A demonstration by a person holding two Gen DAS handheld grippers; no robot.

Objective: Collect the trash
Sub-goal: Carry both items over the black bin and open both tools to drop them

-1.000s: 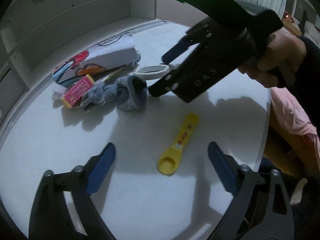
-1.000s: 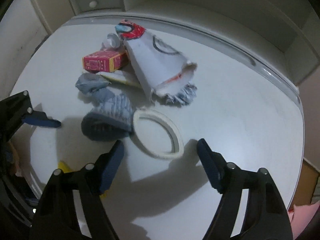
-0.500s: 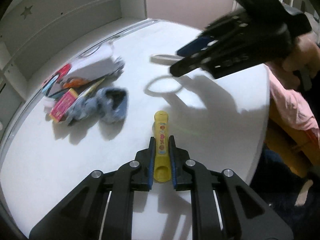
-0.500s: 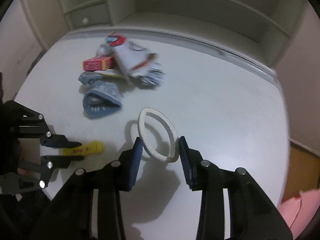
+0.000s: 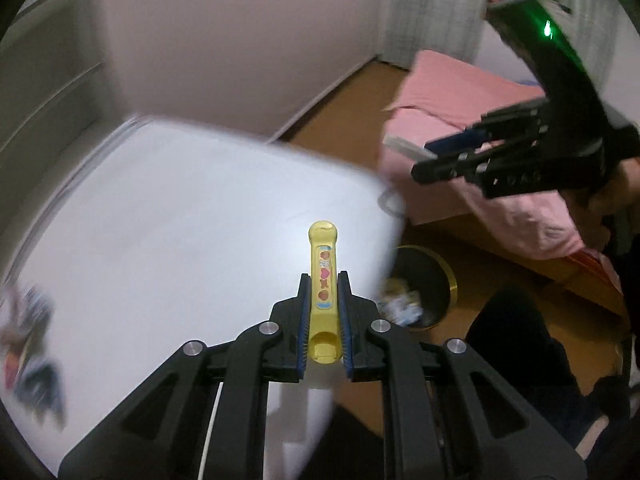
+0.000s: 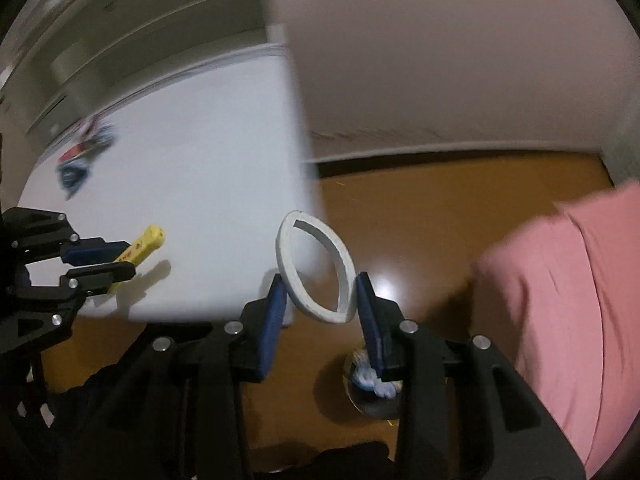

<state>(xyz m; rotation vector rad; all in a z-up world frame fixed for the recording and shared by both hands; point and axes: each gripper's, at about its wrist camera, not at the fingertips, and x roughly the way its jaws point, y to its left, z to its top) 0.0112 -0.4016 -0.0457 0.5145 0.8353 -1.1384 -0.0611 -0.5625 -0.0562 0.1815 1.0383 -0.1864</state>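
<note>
Left gripper (image 5: 324, 312) clamped on yellow plastic tool (image 5: 323, 280), gripped low on its length so the handle pokes forward, lifted clear above the white table (image 5: 160, 240). Right gripper (image 6: 320, 300) pinching white tape ring (image 6: 316, 268), squeezed into an oval, carried past the table edge over the floor. Black trash bin (image 5: 436, 280) below, likely the drop point for these 2 items. More litter (image 6: 80, 160) left on the table, blurred.

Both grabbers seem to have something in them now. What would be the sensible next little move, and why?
Probably carry both on over the bin on the floor, then let go. The left gripper is shut on the yellow tool, the right gripper on the white ring, and both have reached the table edge.
</note>
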